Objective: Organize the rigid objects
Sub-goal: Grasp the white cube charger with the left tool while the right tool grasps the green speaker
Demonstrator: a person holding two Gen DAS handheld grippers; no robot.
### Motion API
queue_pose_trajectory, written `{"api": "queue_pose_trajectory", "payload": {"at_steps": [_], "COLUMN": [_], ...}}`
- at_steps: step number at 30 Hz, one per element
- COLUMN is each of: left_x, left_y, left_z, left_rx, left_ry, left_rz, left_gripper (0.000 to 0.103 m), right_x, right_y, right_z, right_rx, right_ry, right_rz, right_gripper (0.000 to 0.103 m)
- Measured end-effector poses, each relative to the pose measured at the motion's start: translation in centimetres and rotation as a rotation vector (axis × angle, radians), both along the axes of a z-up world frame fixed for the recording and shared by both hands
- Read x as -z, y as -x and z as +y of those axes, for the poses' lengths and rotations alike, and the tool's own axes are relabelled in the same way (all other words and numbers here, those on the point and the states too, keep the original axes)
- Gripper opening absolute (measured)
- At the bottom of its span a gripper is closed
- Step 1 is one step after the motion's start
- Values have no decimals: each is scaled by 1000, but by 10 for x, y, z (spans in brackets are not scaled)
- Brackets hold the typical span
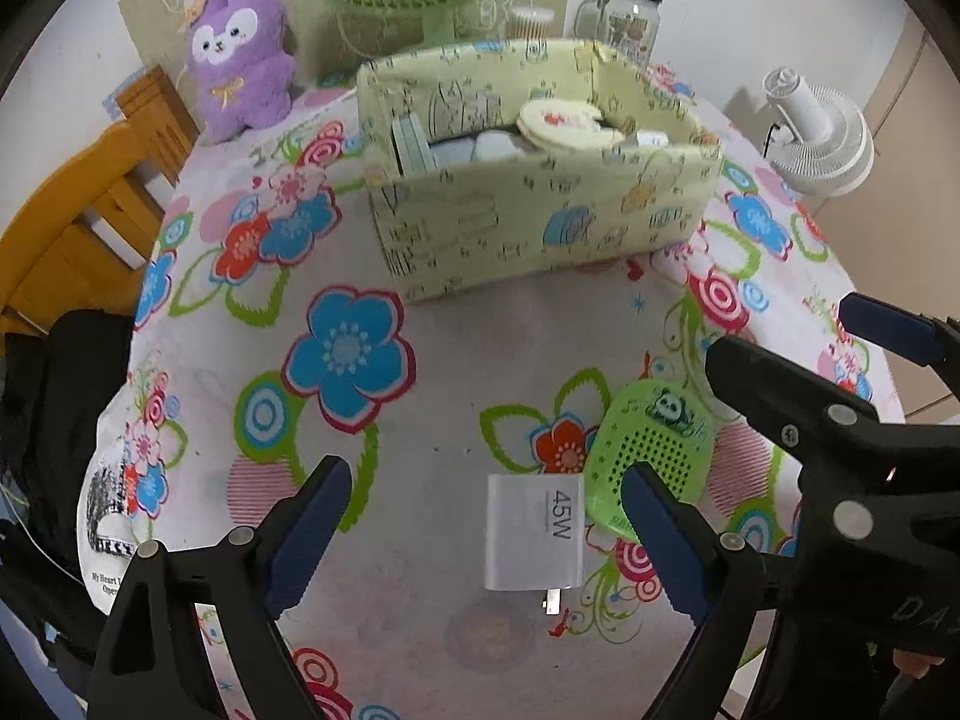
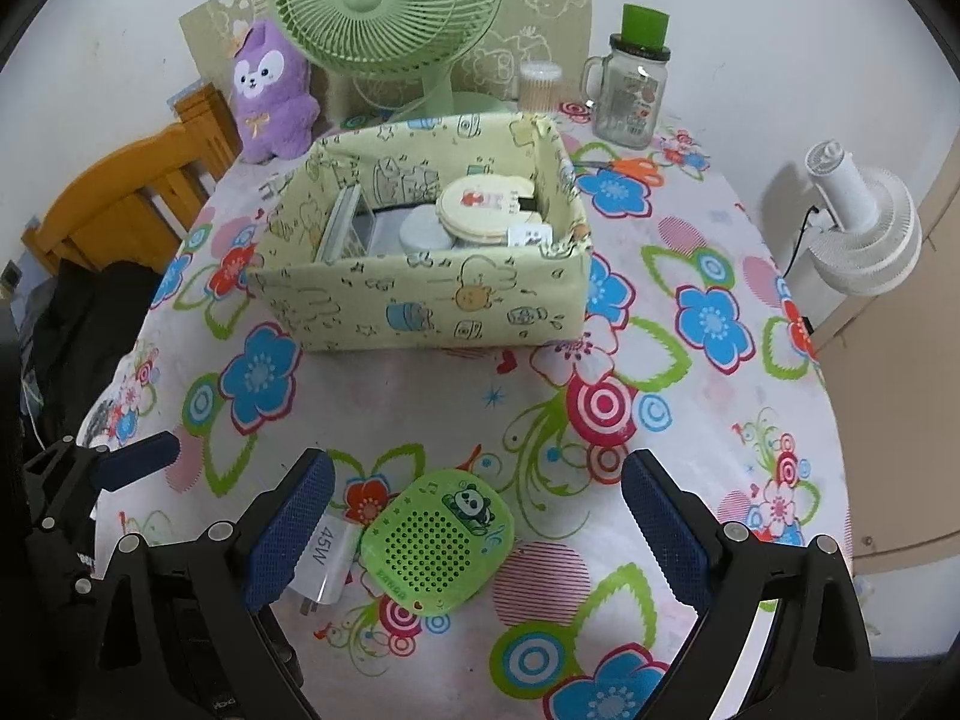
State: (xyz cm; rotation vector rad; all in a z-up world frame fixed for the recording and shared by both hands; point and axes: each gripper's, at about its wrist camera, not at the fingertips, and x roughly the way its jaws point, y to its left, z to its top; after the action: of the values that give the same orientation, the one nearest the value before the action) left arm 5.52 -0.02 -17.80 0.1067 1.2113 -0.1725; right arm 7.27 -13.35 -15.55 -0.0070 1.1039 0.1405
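Left gripper (image 1: 486, 531) and right gripper (image 2: 480, 525) both angled steeply down, jaws wide apart

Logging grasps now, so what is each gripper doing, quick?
Left gripper: open, empty, fingers straddling the white 45W charger block.
Right gripper: open, empty, over the green panda speaker.

A white wall (image 2: 750, 30) rises behind the flower-clothed table (image 2: 720, 420), a wooden chair (image 2: 120, 198) beside it

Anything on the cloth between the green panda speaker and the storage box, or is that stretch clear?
Bare. In the right wrist view only flowered tablecloth lies between the green panda speaker and the storage box. The white 45W charger sits beside the speaker, not in that stretch.
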Motion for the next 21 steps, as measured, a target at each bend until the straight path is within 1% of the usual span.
{"api": "queue_pose_trajectory", "payload": {"at_steps": [6,9,11,16,21], "left_x": [19,26,32,38,42], "left_y": [2,3,3,4,6], "left_z": [0,1,1,-2,-9], "left_rx": [-6,-13,-12,-4,19], "left_ry": [-6,-16,-24,-20,-34], "left_rz": [42,58,71,88,89], "left_gripper": [90,89,87,86,86], "right_x": [20,28,34,46,56], "right_y": [3,4,3,4,6], "right_z": [-1,-4,-7,-10,-13], "right_rx": [3,31,36,42,44], "right_ry": [4,29,15,4,0], "right_rz": [30,24,35,63,87], "right_gripper": [98,98,98,98,98]}}
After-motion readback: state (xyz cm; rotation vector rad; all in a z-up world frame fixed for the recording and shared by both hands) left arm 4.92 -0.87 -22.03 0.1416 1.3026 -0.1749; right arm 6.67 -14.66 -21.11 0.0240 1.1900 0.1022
